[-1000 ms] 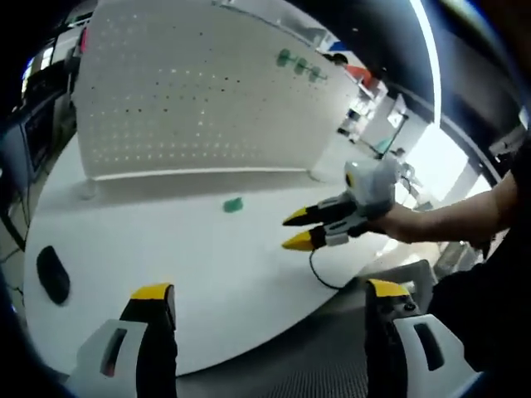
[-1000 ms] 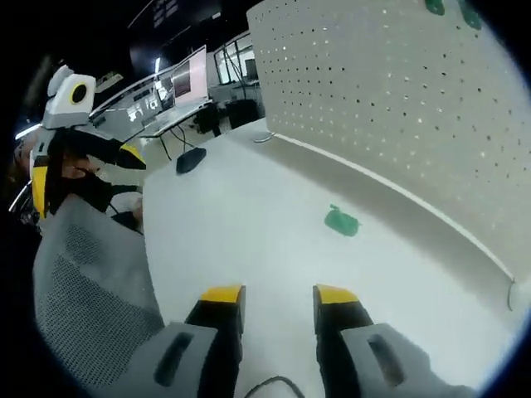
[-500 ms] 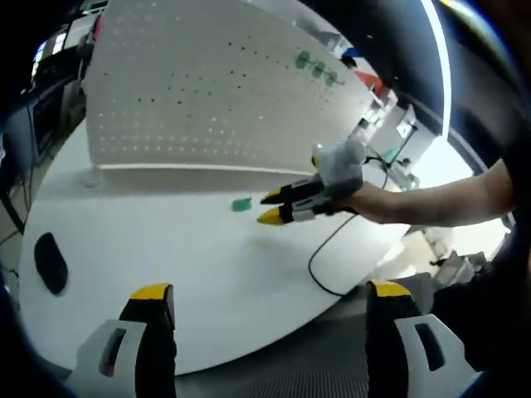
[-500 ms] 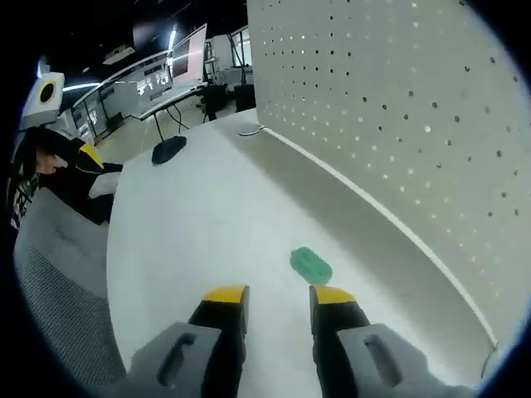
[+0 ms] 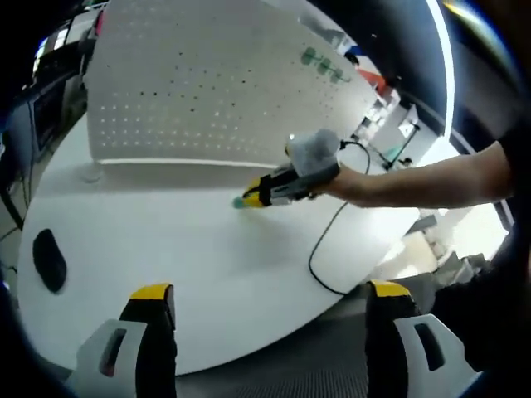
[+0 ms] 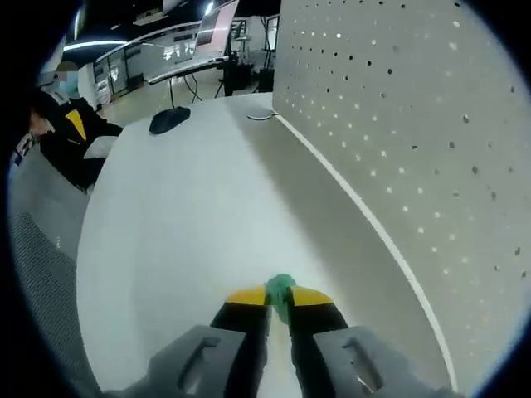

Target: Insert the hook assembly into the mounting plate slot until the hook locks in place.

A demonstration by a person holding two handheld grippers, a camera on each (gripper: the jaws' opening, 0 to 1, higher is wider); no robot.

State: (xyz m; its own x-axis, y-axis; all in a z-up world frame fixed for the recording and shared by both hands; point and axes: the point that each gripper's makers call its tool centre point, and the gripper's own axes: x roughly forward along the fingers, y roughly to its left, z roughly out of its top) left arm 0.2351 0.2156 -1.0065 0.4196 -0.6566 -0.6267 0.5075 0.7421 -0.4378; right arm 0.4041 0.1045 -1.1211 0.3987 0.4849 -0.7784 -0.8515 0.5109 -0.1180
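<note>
The small green hook point(image 6: 280, 289) lies on the white table point(image 6: 182, 215) just in front of the white pegboard plate point(image 6: 415, 124). My right gripper point(image 6: 279, 297) is shut on the green hook, whose top pokes out between the yellow tips. In the left gripper view the right gripper point(image 5: 255, 198) reaches in from the right, low over the table, with the green hook point(image 5: 239, 202) at its tips. My left gripper point(image 5: 270, 290) hangs open near the table's front edge, well apart from the hook. Other green hooks point(image 5: 323, 65) hang high on the pegboard point(image 5: 207, 83).
A black mouse point(image 5: 48, 259) lies at the table's left end, also visible as the mouse point(image 6: 169, 121) far off. A black cable point(image 5: 323, 249) trails from the right gripper across the table. A person's arm point(image 5: 423, 182) stretches in from the right. A grey mesh chair point(image 6: 33, 274) stands beside the table.
The right gripper moved forward onto the green hook and closed its jaws on it. The left gripper stayed open and nearly still.
</note>
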